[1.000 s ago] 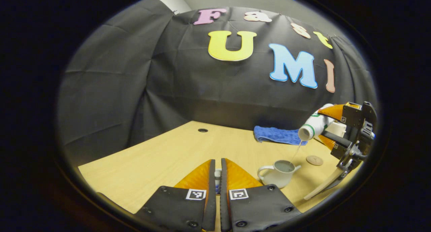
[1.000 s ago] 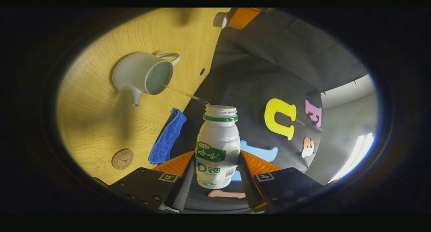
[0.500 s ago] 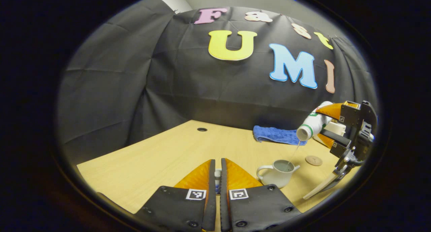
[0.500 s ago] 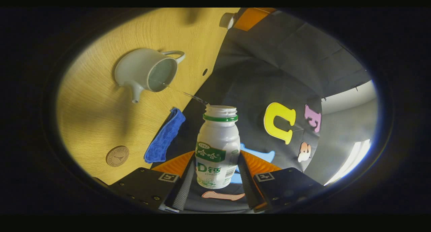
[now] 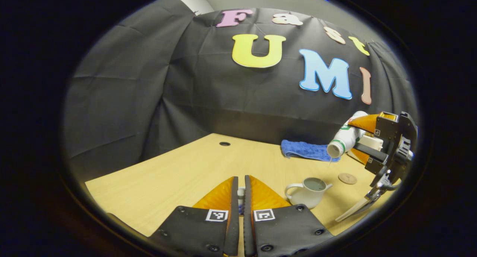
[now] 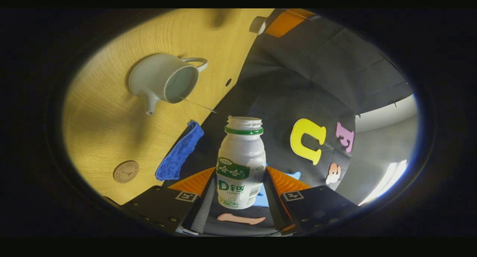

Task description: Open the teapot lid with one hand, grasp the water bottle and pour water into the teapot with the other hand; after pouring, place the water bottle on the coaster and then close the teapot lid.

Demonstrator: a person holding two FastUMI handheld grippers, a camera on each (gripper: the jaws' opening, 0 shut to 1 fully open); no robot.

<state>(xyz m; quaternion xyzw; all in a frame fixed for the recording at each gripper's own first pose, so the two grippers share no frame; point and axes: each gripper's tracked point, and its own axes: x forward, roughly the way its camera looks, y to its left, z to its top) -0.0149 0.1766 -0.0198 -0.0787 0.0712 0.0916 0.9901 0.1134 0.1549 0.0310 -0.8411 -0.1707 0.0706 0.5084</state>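
R tool (image 6: 240, 191) grips bottle (image 6: 240, 163) | L view: tipped over teapot (image 5: 309, 191)

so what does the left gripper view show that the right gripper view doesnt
The left gripper view alone gives a side look at the right gripper holding the tipped bottle above the teapot, plus the left gripper shut on a small white piece, probably the lid. The right gripper view alone looks straight into the open teapot, shows the bottle's label, and a bright window strip. Both share the table, blue cloth, coaster, teapot and bottle.
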